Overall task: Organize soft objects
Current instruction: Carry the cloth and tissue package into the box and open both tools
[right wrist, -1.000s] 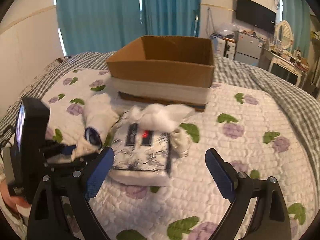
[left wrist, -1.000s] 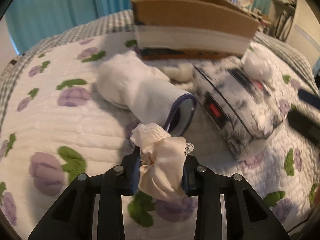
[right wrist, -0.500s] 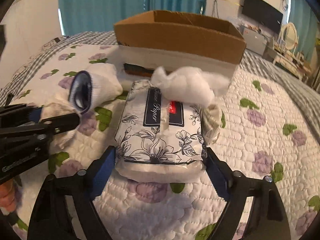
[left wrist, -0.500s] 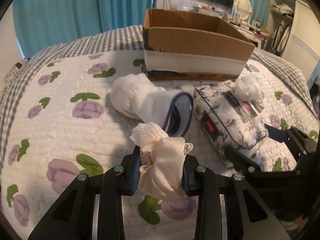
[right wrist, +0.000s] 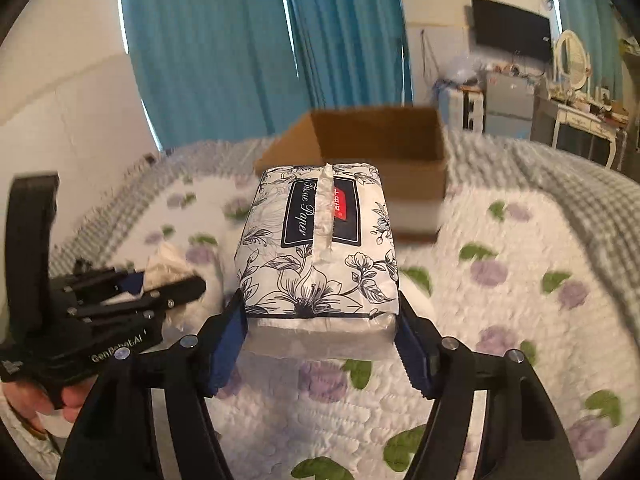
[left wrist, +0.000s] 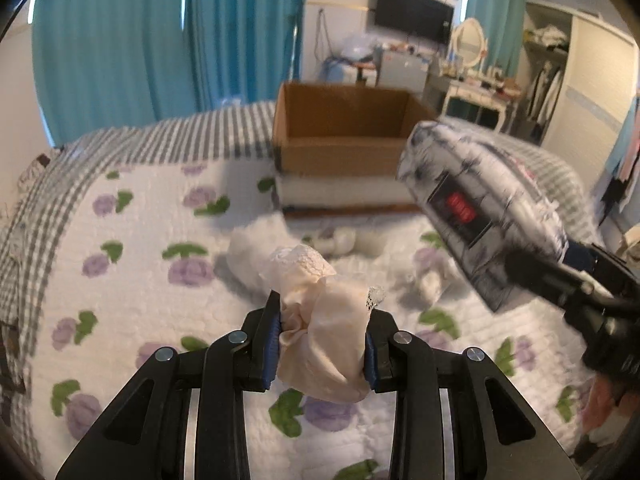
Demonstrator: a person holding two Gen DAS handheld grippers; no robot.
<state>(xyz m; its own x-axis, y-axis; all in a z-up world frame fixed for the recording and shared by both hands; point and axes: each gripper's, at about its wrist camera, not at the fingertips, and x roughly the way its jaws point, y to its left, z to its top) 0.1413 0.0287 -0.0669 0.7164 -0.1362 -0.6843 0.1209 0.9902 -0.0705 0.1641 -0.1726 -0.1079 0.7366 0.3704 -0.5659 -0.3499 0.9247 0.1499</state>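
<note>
My left gripper (left wrist: 320,340) is shut on a cream lace-trimmed cloth (left wrist: 320,320) and holds it above the quilt. My right gripper (right wrist: 320,328) is shut on a floral tissue paper pack (right wrist: 320,248) and holds it in the air; the pack also shows in the left wrist view (left wrist: 480,208) at the right. An open cardboard box (left wrist: 344,136) stands on the bed behind; it also shows in the right wrist view (right wrist: 380,136). A white sock (left wrist: 248,252) lies on the quilt behind the cloth. The left gripper (right wrist: 160,292) shows in the right wrist view.
Small white soft items (left wrist: 348,240) lie on the flowered quilt (left wrist: 140,260) in front of the box, and another one (left wrist: 432,280) lies under the raised pack. A checked blanket (left wrist: 160,136) covers the far bed. Teal curtains (left wrist: 120,40) and a dresser (left wrist: 480,92) stand behind.
My right gripper closed on the tissue pack and lifted it off the quilt; the white item on top fell off. My left gripper rose with the cloth.
</note>
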